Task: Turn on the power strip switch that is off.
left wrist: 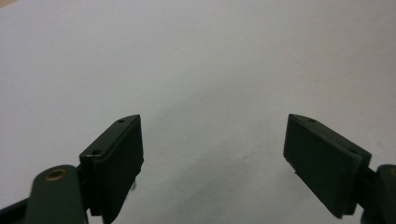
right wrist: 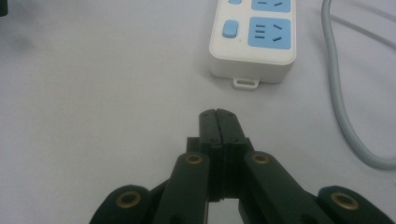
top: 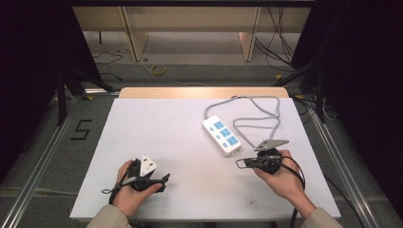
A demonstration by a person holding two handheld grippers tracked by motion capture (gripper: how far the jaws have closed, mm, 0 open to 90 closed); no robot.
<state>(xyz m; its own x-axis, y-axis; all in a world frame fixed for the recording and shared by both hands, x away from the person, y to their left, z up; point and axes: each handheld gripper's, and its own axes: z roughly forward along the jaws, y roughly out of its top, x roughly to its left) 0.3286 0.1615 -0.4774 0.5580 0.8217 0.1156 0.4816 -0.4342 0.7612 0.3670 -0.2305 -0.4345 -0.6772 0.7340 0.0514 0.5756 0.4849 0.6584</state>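
A white power strip (top: 221, 135) with blue sockets lies right of the table's middle. Its grey cable (top: 256, 114) loops behind it toward the far edge. My right gripper (top: 240, 163) is held just in front of the strip's near end, pointing left. In the right gripper view its jaws (right wrist: 217, 113) are shut with nothing between them, a short way from the strip's end (right wrist: 254, 37), with the cable (right wrist: 341, 102) to their right. My left gripper (top: 163, 183) sits at the front left, far from the strip. It stands wide open (left wrist: 215, 119) over bare table.
The white table top (top: 166, 128) has a wooden strip along its far edge. Metal rails (top: 43, 156) run along both sides. Beyond the table are floor cables and wooden furniture legs (top: 135, 38). Dark curtains close both sides.
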